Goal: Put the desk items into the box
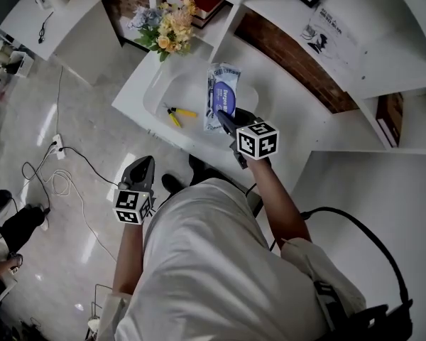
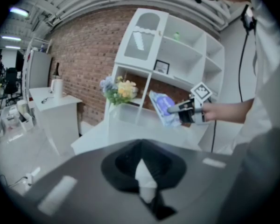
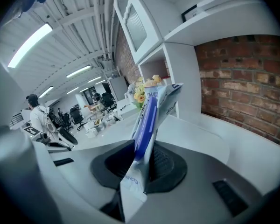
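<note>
A blue and white wipes packet [image 1: 224,96] hangs over the clear plastic box [image 1: 153,95] on the white desk. My right gripper [image 1: 224,120] is shut on the packet's lower end. In the right gripper view the packet [image 3: 150,108] stands up from between the jaws. Yellow-handled pliers [image 1: 179,112] lie inside the box. My left gripper [image 1: 145,164] hangs low beside the person's left hip, off the desk, jaws together and holding nothing. The left gripper view shows the packet [image 2: 163,107] and the right gripper [image 2: 178,110] above the box [image 2: 126,120].
A bunch of flowers [image 1: 167,25] stands at the box's far side. White shelves [image 1: 284,6] with books and a brick wall back the desk. Cables and a power strip [image 1: 57,145] lie on the floor at the left. Another white desk [image 1: 53,13] stands at the far left.
</note>
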`<state>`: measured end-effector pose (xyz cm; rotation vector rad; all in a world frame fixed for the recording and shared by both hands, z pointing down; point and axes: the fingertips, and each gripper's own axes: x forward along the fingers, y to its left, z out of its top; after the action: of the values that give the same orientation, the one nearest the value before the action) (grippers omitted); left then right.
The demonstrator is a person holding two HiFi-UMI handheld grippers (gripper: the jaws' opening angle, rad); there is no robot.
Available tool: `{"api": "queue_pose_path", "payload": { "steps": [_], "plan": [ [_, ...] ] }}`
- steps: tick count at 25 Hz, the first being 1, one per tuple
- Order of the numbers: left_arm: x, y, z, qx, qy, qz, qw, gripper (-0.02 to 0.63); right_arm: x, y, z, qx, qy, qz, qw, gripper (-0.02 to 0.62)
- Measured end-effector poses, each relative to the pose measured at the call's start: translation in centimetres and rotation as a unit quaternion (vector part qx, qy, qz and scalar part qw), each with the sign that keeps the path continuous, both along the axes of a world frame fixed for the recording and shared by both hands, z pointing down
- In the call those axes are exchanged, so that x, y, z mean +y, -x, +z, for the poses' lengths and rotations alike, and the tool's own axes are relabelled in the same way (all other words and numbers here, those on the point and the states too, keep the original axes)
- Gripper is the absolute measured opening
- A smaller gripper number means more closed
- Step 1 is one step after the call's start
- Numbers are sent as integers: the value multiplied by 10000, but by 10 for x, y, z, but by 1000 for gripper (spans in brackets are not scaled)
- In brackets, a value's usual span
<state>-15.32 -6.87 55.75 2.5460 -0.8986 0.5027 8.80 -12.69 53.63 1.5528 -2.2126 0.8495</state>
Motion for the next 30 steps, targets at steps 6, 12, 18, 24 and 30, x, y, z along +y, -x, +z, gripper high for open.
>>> {"api": "queue_pose_path", "payload": {
  "steps": [6,12,18,24,30],
  "plan": [
    [-8,4,3,8,93,-409,9991,3,-21,23,16,70,439,-809,9957,69],
    [-15,10,7,18,140,-762,9970,3,-33,44,44,263,918,-1570,9830,69],
    [-24,27,8,-47,145,-1071,9941,3,-48,61,68,448,1178,-2005,9716,69],
    [-27,40,11,-134,197,-1325,9909,3,-54,71,100,631,1523,-2352,9579,69],
    [-23,45,14,-196,288,-1495,9881,3,-53,73,139,822,1932,-2600,9425,71]
  ]
}}
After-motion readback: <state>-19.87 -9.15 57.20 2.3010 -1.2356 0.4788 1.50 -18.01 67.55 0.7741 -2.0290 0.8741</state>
